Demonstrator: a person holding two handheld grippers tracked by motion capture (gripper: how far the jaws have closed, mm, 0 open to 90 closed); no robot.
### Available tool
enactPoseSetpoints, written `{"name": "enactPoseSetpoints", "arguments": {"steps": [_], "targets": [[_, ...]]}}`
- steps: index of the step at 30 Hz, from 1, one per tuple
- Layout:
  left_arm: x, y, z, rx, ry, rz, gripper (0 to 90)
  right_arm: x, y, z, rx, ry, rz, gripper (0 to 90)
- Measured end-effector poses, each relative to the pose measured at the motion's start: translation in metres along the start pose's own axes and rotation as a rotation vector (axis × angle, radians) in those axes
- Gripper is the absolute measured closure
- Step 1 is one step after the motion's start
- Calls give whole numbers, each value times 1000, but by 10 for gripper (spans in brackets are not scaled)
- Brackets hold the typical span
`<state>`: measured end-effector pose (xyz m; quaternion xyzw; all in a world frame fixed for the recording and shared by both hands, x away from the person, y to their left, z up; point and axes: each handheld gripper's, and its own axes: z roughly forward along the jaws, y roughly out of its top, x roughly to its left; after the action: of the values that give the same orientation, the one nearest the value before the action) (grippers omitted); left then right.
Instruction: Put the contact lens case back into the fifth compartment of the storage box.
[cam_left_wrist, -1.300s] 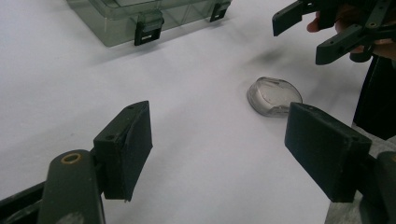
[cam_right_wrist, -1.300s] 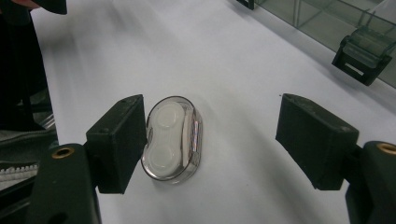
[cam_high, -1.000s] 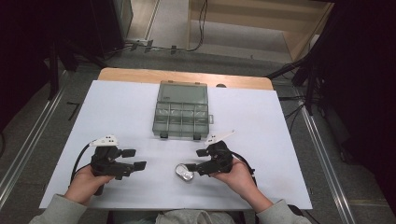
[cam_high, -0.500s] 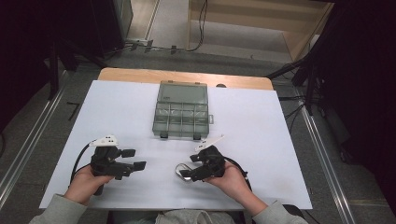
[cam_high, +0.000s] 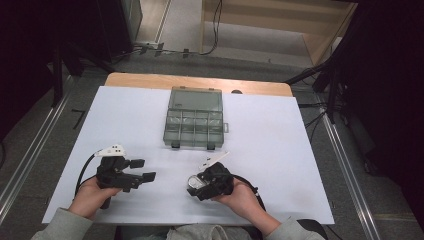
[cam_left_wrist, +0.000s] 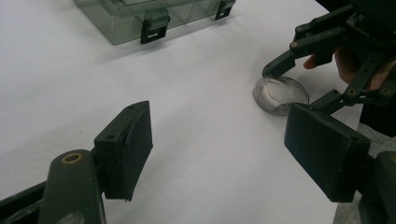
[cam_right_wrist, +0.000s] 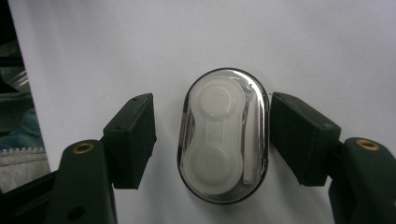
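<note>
Case: small clear oval plastic case (cam_right_wrist: 223, 135) on the white table (cam_high: 280, 150), in front of the grey see-through box with little rooms (cam_high: 194, 118).
Right gripper (cam_right_wrist: 212, 135): spread wide, one jaw each side of the case.
Left gripper (cam_left_wrist: 219, 149): spread wide, holding nothing, left of the case.
Right gripper view: two round white cups inside.
High view: hand hides most of the case.
</note>
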<state>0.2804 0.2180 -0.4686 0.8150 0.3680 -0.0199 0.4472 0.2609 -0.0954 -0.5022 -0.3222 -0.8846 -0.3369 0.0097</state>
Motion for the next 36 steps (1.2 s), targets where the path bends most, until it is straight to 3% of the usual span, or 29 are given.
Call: {"name": "enactPoseSetpoints", "arguments": {"steps": [4,12,14,19,22,25,36], "targets": [[0,0,0,0,0,0,243,4,-1,0,-2,-64,-22,443],[0,0,0,1,-1,-1,243,-2,2,-2,19,-34,-23,464],[0,0,0,1,-3,1,243,-5,3,-4,15,-10,-2,465],[0,1,1,1,-4,-6,243,-10,5,-14,-26,-9,12,466],[0,2,1,-1,-4,-4,243,-14,4,-20,-46,-13,51,466],[1,2,2,-5,-4,0,243,-18,5,-25,-65,15,107,466],[2,7,5,-7,-2,6,243,-25,4,-35,-67,15,150,467]]}}
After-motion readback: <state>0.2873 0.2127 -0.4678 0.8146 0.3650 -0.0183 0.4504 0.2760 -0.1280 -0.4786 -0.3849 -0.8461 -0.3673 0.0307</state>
